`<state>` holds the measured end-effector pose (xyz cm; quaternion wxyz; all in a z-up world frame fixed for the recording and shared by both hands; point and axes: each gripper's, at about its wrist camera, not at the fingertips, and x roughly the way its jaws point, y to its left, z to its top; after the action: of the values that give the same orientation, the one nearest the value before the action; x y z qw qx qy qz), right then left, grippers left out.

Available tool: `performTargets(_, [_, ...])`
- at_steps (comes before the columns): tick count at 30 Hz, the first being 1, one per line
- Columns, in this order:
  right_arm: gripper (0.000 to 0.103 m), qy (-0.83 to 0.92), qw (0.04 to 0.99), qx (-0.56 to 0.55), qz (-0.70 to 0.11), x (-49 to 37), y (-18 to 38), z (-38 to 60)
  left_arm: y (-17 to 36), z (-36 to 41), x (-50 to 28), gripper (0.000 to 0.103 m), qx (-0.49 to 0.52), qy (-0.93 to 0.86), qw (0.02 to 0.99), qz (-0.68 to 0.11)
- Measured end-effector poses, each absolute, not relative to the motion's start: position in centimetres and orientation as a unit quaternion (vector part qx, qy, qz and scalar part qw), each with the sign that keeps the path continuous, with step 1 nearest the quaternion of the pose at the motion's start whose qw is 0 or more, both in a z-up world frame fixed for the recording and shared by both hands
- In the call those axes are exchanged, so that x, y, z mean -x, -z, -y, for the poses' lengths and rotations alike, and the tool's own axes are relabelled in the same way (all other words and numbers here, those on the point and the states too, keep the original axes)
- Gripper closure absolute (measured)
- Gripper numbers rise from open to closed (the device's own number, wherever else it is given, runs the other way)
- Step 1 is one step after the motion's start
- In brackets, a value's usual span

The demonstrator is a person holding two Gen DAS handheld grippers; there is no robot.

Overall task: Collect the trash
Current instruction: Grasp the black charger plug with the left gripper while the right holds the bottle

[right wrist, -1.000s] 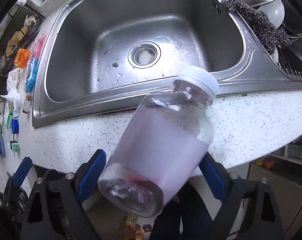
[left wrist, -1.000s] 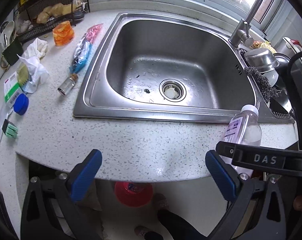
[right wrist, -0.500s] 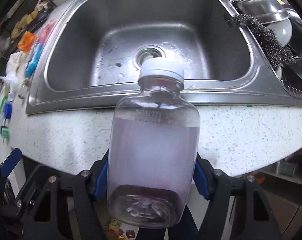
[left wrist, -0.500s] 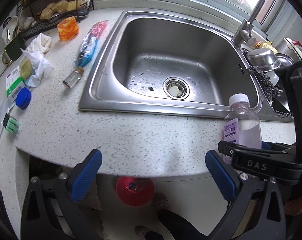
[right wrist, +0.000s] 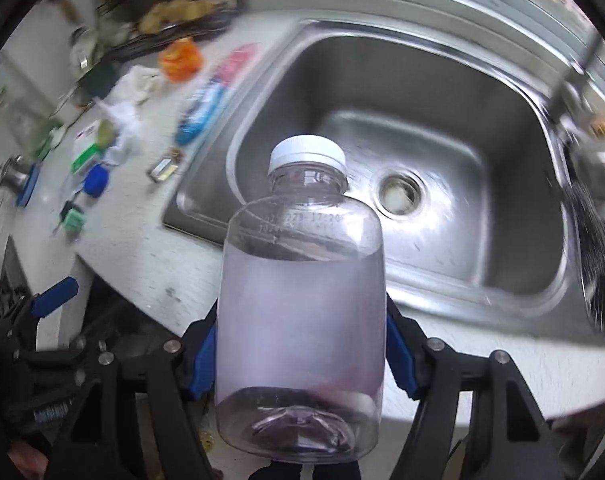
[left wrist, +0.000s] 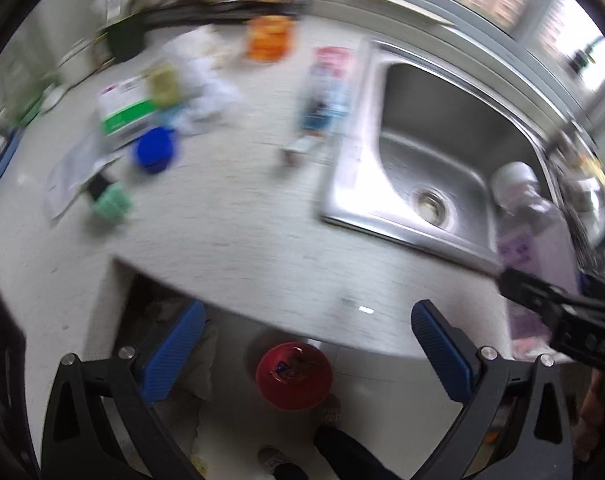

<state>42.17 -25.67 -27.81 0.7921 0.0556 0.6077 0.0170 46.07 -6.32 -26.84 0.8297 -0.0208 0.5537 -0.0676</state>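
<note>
The right gripper (right wrist: 300, 354) clamps an upright bottle (right wrist: 302, 308), six o'clock of the sink (right wrist: 442, 92). The left gripper (left wrist: 308, 350) gapes apart, empty, above a red bin (left wrist: 293, 376).

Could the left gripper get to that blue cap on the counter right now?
Probably yes. The left gripper is open and holds nothing, and the blue cap lies uncovered on the counter ahead to its left, with bare counter between them. The view is blurred, though.
</note>
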Motion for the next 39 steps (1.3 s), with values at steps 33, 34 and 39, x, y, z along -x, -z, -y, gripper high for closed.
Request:
performTargets(33, [0.036,-0.106,0.786,0.009,-0.609,-47.0,29.2,23.9,30.5,-6.9,-54.4,0.057,0.124,-0.157,0.820,-0.537])
performTargets(34, [0.036,-0.107,0.786,0.009,-0.609,-46.9,29.2,23.9,30.7,-7.0,-54.7,0.060,0.119,-0.157,0.821,-0.536])
performTargets(39, [0.036,-0.103,0.787,0.007,-0.608,-46.6,29.1,24.0,30.8,-6.4,-55.9,0.067,0.102,-0.159,0.825,-0.532])
